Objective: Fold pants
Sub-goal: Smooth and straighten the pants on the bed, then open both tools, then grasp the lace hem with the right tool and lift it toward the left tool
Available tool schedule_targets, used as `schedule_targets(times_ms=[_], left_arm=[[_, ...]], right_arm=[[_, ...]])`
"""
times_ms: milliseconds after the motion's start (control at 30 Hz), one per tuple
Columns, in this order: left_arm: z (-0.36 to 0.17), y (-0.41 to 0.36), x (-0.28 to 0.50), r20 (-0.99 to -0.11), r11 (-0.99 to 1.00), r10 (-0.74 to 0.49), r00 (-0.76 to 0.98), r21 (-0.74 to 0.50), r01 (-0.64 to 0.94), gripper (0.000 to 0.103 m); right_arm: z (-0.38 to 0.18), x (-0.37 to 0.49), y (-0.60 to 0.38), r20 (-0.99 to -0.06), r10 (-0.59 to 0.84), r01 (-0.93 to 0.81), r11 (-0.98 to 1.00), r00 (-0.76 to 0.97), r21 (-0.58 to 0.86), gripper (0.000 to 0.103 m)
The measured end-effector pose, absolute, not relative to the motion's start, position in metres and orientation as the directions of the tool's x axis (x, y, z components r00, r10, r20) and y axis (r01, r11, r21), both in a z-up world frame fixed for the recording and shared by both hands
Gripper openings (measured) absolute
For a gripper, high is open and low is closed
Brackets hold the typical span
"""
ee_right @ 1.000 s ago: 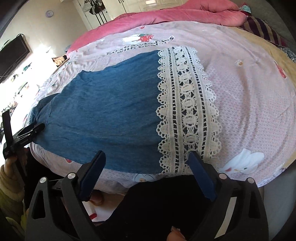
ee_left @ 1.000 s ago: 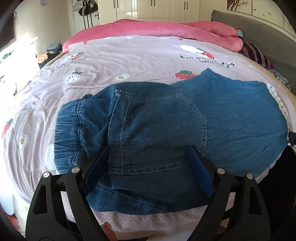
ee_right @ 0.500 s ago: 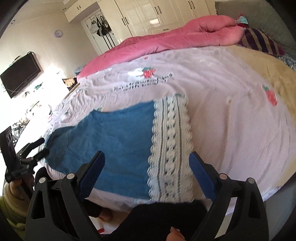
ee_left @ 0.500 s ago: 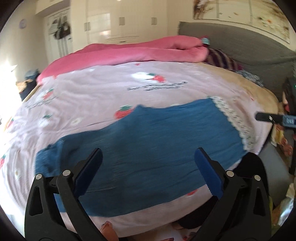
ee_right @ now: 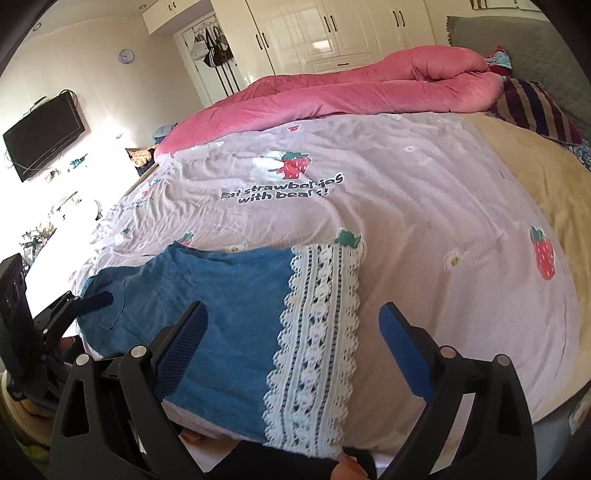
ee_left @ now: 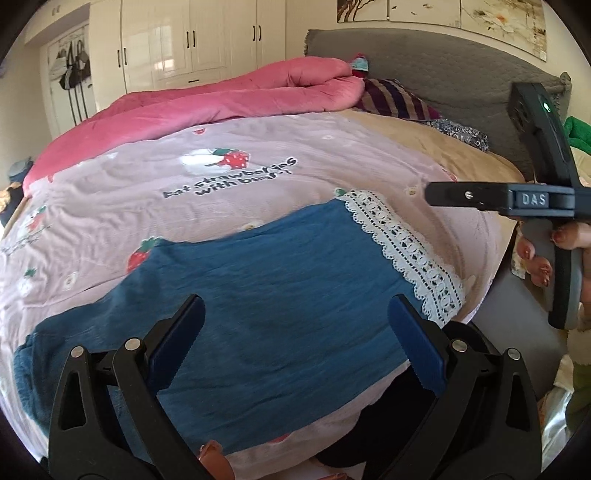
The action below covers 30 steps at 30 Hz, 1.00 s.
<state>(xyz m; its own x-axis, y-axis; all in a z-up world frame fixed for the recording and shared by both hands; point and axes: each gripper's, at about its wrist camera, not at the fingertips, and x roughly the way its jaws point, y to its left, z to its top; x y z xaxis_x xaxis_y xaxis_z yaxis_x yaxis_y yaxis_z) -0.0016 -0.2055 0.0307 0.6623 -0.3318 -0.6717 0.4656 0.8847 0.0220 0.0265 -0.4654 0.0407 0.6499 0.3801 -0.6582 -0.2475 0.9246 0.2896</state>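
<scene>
Blue denim pants (ee_left: 280,295) lie flat near the front edge of the pink strawberry bedsheet (ee_left: 295,147), their white lace hem (ee_left: 406,251) to the right. My left gripper (ee_left: 297,314) hovers open above the middle of the pant leg, nothing between its fingers. My right gripper (ee_right: 291,314) stands open over the lace hem (ee_right: 317,325) and the blue cloth (ee_right: 221,295), clear of both. In the left wrist view the right gripper (ee_left: 434,194) shows side-on at the right, held by a hand (ee_left: 535,258). The left gripper (ee_right: 92,299) appears at the left of the right wrist view.
A rolled pink duvet (ee_right: 369,88) lies along the far side of the bed. A striped pillow (ee_left: 395,99) and a grey headboard (ee_left: 443,66) are at the back right. White wardrobes (ee_right: 332,33) stand behind, and a TV (ee_right: 44,133) hangs on the left wall.
Both grippers have risen and drawn back from the pants. The left one has moved right, from the waistband and pocket to the leg, and its jaws stand wider.
</scene>
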Motion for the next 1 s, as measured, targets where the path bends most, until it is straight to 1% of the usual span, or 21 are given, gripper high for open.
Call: schedule_targets(times_ms=[267, 467, 600, 800, 833, 867, 933, 967, 1000], left_arm=[[0.018, -0.229, 0.002, -0.698, 0.87, -0.338, 0.631, 0.024, 0.492, 0.093], [0.0, -0.254, -0.01, -0.711, 0.823, -0.38, 0.592, 0.033, 0.567, 0.093], [-0.011, -0.273, -0.019, -0.717, 0.787, -0.394, 0.575, 0.06, 0.615, 0.093], [-0.025, -0.299, -0.03, -0.715, 0.735, -0.41, 0.566, 0.108, 0.669, 0.093], [-0.027, -0.303, -0.032, -0.715, 0.725, -0.412, 0.564, 0.117, 0.679, 0.093], [-0.029, -0.306, -0.033, -0.717, 0.718, -0.413, 0.561, 0.123, 0.685, 0.093], [-0.034, -0.313, -0.034, -0.719, 0.708, -0.41, 0.561, 0.136, 0.693, 0.093], [-0.037, -0.315, -0.034, -0.722, 0.705, -0.41, 0.557, 0.136, 0.696, 0.093], [-0.039, -0.316, -0.034, -0.726, 0.702, -0.41, 0.552, 0.134, 0.699, 0.092]], right_arm=[[0.025, 0.069, -0.468, -0.685, 0.416, -0.255, 0.909, 0.598, 0.33, 0.093], [0.006, 0.095, -0.472, -0.718, 0.404, -0.237, 0.914, 0.566, 0.328, 0.093], [-0.003, 0.105, -0.472, -0.717, 0.435, -0.239, 0.9, 0.544, 0.364, 0.093], [-0.011, 0.117, -0.458, -0.735, 0.456, -0.285, 0.89, 0.502, 0.357, 0.093], [-0.014, 0.12, -0.454, -0.744, 0.457, -0.296, 0.888, 0.487, 0.352, 0.092], [-0.017, 0.122, -0.45, -0.753, 0.456, -0.301, 0.888, 0.474, 0.348, 0.084], [-0.022, 0.124, -0.442, -0.775, 0.442, -0.314, 0.892, 0.451, 0.326, 0.078], [-0.022, 0.123, -0.438, -0.779, 0.437, -0.321, 0.893, 0.45, 0.316, 0.072], [-0.021, 0.121, -0.434, -0.773, 0.455, -0.34, 0.883, 0.441, 0.325, 0.068]])
